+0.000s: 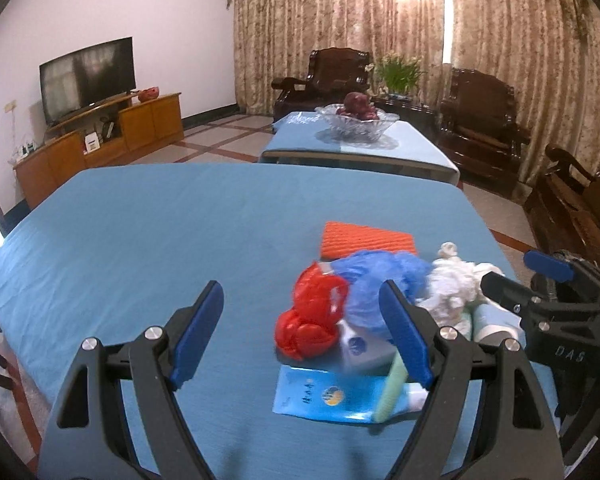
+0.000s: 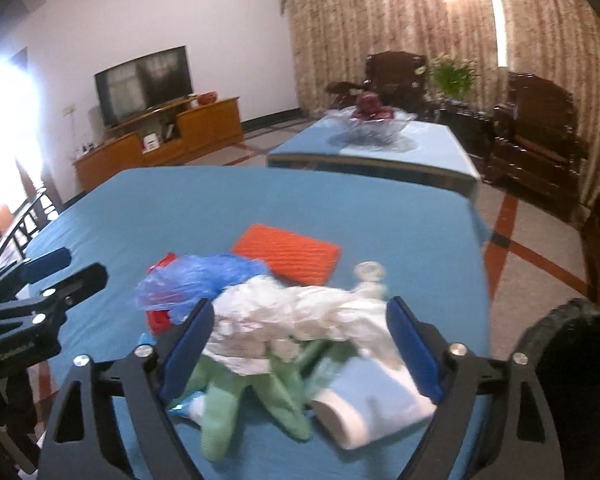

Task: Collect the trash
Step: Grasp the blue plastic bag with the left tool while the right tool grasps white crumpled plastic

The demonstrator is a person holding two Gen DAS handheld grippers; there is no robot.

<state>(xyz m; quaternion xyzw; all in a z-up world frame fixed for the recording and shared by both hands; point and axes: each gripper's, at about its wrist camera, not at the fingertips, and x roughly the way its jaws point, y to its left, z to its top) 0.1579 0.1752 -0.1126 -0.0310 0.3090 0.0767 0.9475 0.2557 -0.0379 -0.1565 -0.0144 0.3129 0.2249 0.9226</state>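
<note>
On the blue table, close in front of me: a heap of trash lies near the right front corner of the table (image 1: 140, 240), well short of the glass fruit bowl (image 1: 356, 122) on the far table.
Heap, left side: red plastic bag (image 1: 312, 316) with a blue plastic bag (image 1: 376, 280) draped over it, a blue packet (image 1: 324, 396) flat on the cloth at the near edge.
Heap, right side: crumpled white tissue (image 2: 296, 316), green glove (image 2: 236, 400) under it, and a white roll (image 2: 364, 404) lying with its round end toward me.
Behind the heap: an orange ribbed pad (image 2: 288, 258), flat, touching the blue bag's far edge.
My left gripper (image 1: 304, 336): jaws apart and empty; the red bag sits between the fingers but nearer the right one, and neither pad presses on it.
My right gripper (image 2: 300, 344): jaws apart, straddling the tissue and glove; I see no pad pressing, so nothing is held yet.
Deciding relation: the heap runs left to right across both grippers, straight ahead and below each, so each hand is nearer its own half.
Judgement: the right hand looks better centred; the left would need to shift right before closing.
</note>
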